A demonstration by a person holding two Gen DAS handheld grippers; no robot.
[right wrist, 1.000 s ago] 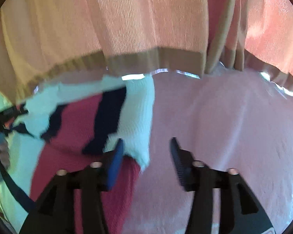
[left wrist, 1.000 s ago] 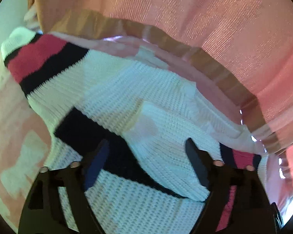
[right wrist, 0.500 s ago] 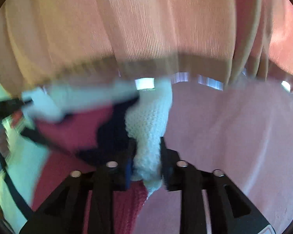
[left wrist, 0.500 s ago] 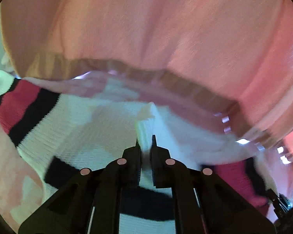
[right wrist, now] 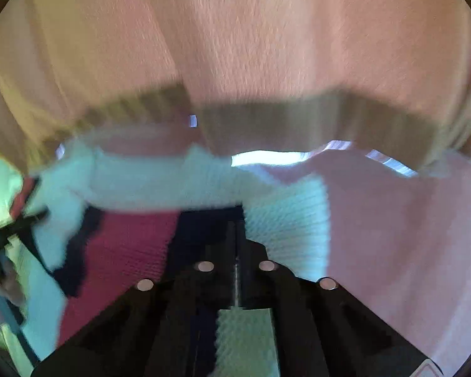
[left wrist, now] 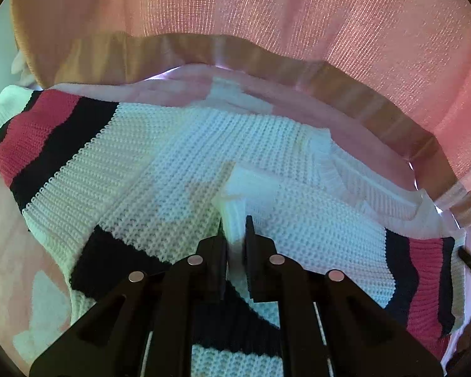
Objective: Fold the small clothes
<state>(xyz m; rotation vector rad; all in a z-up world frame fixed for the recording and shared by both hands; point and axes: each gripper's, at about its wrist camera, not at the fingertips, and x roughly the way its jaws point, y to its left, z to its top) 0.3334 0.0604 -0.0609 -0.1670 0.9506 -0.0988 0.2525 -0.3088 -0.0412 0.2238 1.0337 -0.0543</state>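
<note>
Pink fabric covers the work surface [left wrist: 354,135] and a sheer pink curtain [left wrist: 298,15] with a darker tan hem hangs behind it, filling the upper half of both wrist views. On the pink surface lies a small knitted sweater [left wrist: 179,157] — white waffle knit with black and red stripes across the sleeves and lower body. Its ribbed neckline curves along the far side, toward the curtain hem.

From the left wrist view, the left gripper [left wrist: 234,235] points steeply down at the middle of the sweater. Its two black fingers have just closed and now pinch a raised fold of white knit between them; a narrow strip of white shows in the slim gap, so the hold is on the sweater itself. A striped sleeve [left wrist: 40,138] stretches away to the upper left, and another striped part lies at the right edge.

The right wrist view is blurred by motion. The right gripper [right wrist: 237,229] has its fingers drawn fully together — they have just been closing — right at the sweater's edge, where a white ribbed band [right wrist: 292,226] meets black and red stripes [right wrist: 125,245]. White knit shows beneath the fingers, yet whether any cloth is caught between the tips I cannot tell. Bare pink surface spreads to the right.
</note>
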